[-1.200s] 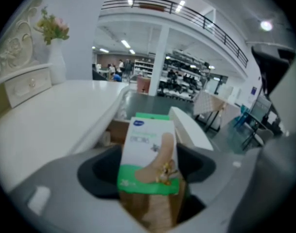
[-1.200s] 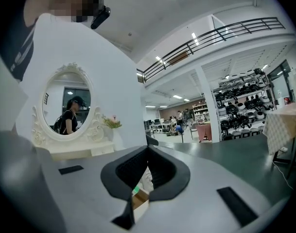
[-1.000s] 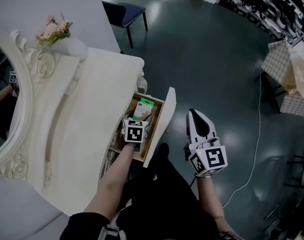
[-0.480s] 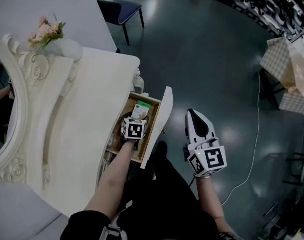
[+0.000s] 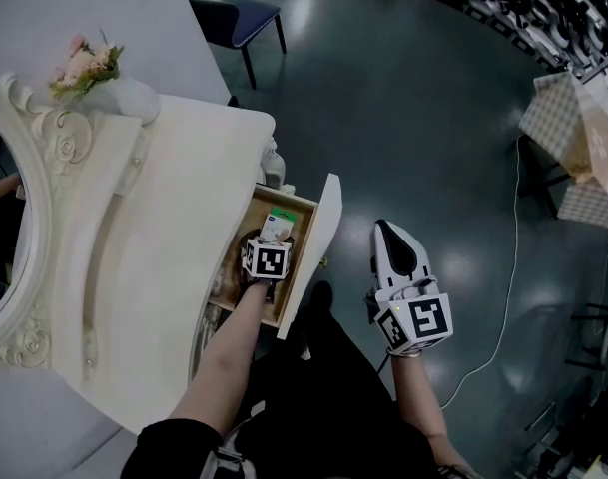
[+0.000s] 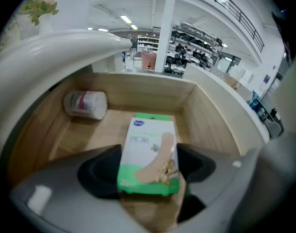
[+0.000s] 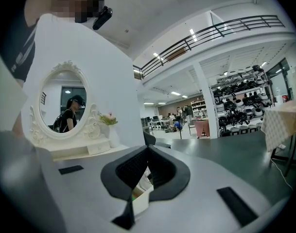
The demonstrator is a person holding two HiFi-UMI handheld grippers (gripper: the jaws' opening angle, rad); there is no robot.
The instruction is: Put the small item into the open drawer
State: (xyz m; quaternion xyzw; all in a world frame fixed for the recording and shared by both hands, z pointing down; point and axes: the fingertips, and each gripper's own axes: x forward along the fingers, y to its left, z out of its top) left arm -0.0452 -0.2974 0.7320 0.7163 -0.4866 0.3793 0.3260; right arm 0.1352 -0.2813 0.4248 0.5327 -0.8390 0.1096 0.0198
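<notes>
Two things going on: left gripper (image 5: 273, 239) pinches the plaster box (image 6: 148, 154) inside the open drawer (image 5: 309, 252), right gripper (image 5: 389, 238) hangs closed, empty.

White box (image 6: 148, 154) (green edges)

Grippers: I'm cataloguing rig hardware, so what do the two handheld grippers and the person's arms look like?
Both the left gripper and right gripper have pale grey-white shells, black jaw pads and a white cube with black square markers. Forearms are bare; clothing is dark.
</notes>
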